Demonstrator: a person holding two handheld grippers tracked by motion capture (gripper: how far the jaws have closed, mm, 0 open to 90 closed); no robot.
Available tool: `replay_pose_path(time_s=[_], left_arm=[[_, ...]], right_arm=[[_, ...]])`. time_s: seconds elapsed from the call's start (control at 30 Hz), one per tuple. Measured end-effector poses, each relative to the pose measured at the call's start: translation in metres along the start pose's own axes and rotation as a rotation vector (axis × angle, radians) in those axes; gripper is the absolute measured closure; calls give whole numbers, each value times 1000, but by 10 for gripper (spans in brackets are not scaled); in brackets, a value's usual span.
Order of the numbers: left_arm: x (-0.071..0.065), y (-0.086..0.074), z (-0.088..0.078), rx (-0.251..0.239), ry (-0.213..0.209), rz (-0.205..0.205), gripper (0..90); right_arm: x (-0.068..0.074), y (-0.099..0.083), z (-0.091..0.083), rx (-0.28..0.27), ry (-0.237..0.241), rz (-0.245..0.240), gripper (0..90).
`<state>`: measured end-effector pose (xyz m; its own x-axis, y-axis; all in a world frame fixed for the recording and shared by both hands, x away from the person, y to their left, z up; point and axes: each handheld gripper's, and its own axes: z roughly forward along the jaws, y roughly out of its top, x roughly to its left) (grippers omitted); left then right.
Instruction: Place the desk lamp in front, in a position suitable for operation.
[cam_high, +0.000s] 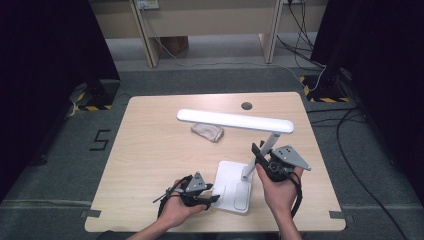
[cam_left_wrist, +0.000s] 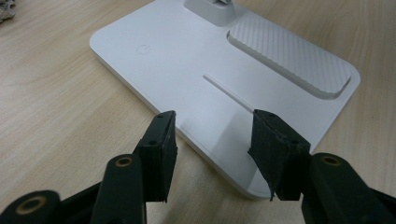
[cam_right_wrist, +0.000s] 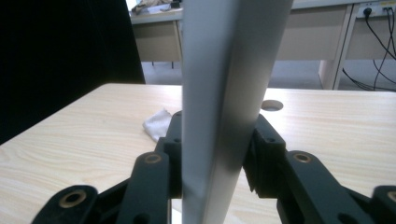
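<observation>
Likely tipping risk: right gripper (cam_right_wrist: 212, 154) clamped on white desk lamp's upright arm (cam_right_wrist: 224, 93), left gripper (cam_left_wrist: 212, 154) open over flat white base (cam_left_wrist: 187, 60) near table's (cam_high: 150, 165) front edge, not pinning it.

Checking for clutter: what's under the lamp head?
Under the lamp head lies a crumpled cloth on the table; its far edge is covered by the head.

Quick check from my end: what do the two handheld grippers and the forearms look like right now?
Both the left gripper and the right gripper are black, each topped by a grey three-cornered plate. Their jaws are black with brass-coloured pivot rivets and dark flat pads. A black cable trails from each. The forearms are bare, no sleeves.
</observation>
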<state>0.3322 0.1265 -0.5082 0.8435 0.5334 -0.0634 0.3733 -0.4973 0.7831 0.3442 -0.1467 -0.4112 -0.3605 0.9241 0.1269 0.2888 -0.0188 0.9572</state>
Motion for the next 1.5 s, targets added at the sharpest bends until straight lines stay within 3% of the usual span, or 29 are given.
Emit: replay_pose_path(time_s=[0.1,0.27,0.5,0.73,0.9,1.0,1.17,1.3,1.5], left_arm=[[0,0,0,2,1,0,496],[0,0,0,-3,2,-7,496],[1,0,0,-1,-8,-10,493],[0,-1,1,-9,-11,-19,485],[0,0,1,-10,-6,-15,492],[2,0,0,-5,15,4,502],[3,0,-1,-2,19,3,502],[4,0,-1,-3,25,4,504],[7,-2,-4,9,36,12,507]], right_arm=[[0,-1,-4,7,-2,-14,602],[1,-7,-10,21,0,9,577],[5,-18,-5,44,-13,18,641],[7,-18,-3,44,-31,11,659],[10,-18,-3,41,-50,31,674],[12,-17,0,42,-60,41,686],[16,-15,6,42,-69,63,708],[18,-14,13,41,-56,108,745],[23,-8,28,52,-59,127,764]])
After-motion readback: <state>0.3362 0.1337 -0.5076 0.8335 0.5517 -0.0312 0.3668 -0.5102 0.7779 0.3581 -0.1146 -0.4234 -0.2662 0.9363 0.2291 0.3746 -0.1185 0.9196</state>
